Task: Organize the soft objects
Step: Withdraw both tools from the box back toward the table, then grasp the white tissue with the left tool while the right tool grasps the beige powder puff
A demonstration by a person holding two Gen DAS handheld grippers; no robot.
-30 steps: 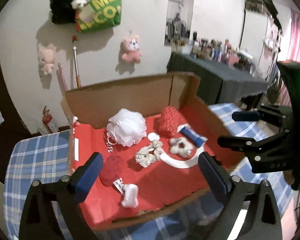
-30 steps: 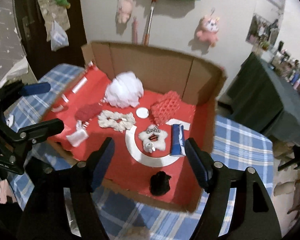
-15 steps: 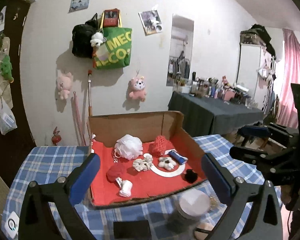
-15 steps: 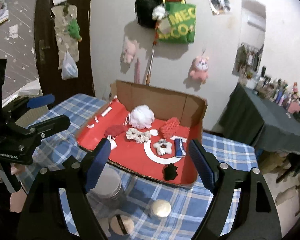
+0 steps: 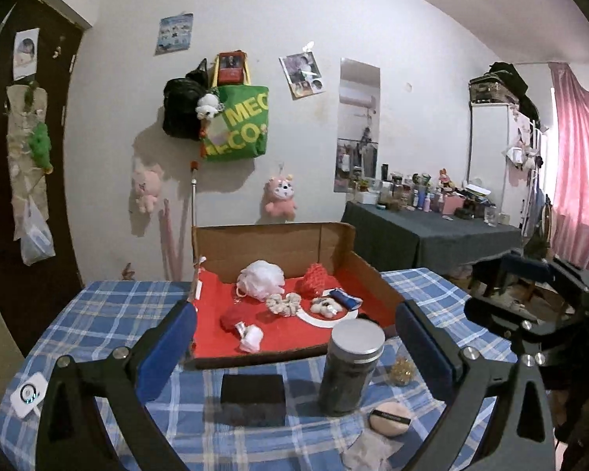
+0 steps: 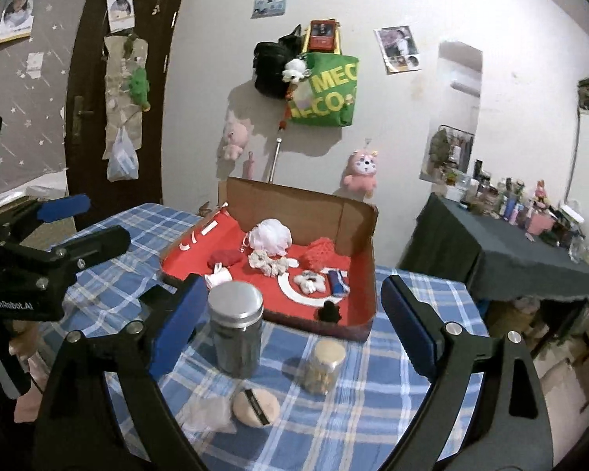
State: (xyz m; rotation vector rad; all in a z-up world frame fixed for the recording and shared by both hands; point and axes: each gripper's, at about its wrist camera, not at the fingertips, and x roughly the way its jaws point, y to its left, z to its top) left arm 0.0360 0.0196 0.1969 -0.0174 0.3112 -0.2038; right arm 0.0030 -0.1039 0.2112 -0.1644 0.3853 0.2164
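**Grippers drawn back from the box of soft things**

Both hand-held grippers have pulled back and up since the earlier frames, so the whole counter now shows rather than only the box. Left hand-held gripper (image 5: 294,337) has its blue-padded fingers spread wide, holding nothing; right hand-held gripper (image 6: 290,314) is likewise spread and empty.

On the blue-and-white checked cloth of the counter (image 5: 98,314) sits a shallow brown cardboard box with a red lining (image 5: 271,243). Inside lie one fluffy white mesh bath pouf (image 5: 261,278), one red knitted netted piece (image 5: 314,276), one flat dark red fuzzy pad (image 5: 231,316), one cream crocheted scrunchie (image 5: 282,303), one white star-shaped plush (image 5: 326,306), one blue folded cloth (image 5: 345,298), one small white soft item (image 5: 251,339) and one black fuzzy lump (image 6: 328,310) near the front edge.

In front of the box stand a tall dark jar with a brushed-metal lid (image 5: 349,369), a small glass jar of golden bits (image 6: 322,365), a flat black rectangular block (image 5: 253,392), a round beige powder puff with a black strap (image 6: 255,406) and a crumpled clear wrapper (image 6: 208,414). The tall jar hides part of the box's front rim.
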